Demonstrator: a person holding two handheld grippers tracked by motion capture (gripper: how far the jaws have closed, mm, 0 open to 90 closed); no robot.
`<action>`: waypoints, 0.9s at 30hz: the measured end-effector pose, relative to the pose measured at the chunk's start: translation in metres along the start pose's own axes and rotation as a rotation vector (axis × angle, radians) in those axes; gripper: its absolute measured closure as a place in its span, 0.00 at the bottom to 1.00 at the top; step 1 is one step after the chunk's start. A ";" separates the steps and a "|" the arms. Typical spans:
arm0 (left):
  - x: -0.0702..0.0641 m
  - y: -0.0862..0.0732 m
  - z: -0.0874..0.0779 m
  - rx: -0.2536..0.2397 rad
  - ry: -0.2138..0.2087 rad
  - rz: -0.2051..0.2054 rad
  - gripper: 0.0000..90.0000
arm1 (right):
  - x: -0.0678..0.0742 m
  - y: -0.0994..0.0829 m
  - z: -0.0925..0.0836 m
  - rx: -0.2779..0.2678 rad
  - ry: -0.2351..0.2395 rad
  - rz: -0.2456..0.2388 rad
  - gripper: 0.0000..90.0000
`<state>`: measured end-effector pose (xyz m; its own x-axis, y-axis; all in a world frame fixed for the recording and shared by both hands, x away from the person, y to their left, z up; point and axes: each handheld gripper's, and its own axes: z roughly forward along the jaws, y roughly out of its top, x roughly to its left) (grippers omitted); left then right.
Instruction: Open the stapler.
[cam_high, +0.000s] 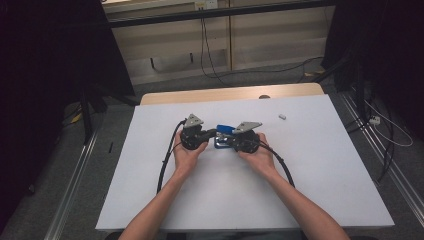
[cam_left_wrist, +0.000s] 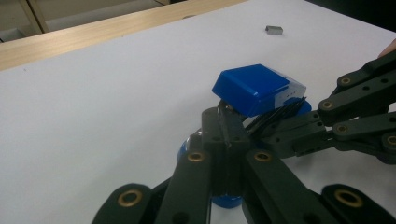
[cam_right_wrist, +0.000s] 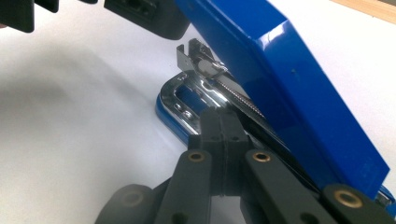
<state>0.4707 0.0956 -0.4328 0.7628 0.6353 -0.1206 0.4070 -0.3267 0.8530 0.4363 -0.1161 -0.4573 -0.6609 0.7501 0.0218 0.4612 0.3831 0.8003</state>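
A blue stapler sits mid-table on the white sheet, its top swung up and open, and both hands have brought their tools in on it from either side. The left gripper has its jaws pressed together, tips tucked under the raised blue top, as if propping it up so the inside stays exposed. The right gripper is also closed, its tips resting down by the chrome base and staple channel, probably to pin the base so it doesn't slide while the top is held up. Whether either pair actually pinches a bit of metal I can't tell from here; the tips meet flat. A small grey staple block lies well apart toward the far right, likely waiting to be loaded.
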 end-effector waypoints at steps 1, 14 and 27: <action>0.000 0.000 0.000 0.000 0.000 0.000 1.00 | 0.000 0.000 0.000 0.000 0.000 0.000 1.00; 0.000 0.005 0.000 0.003 -0.003 0.023 1.00 | 0.000 -0.001 0.000 -0.008 -0.003 -0.013 1.00; -0.005 0.011 -0.003 -0.018 -0.009 0.008 1.00 | -0.001 -0.001 0.000 -0.012 0.001 -0.021 1.00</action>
<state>0.4703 0.0910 -0.4215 0.7707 0.6261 -0.1186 0.3921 -0.3192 0.8628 0.4363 -0.1168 -0.4584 -0.6710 0.7414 0.0053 0.4397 0.3922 0.8080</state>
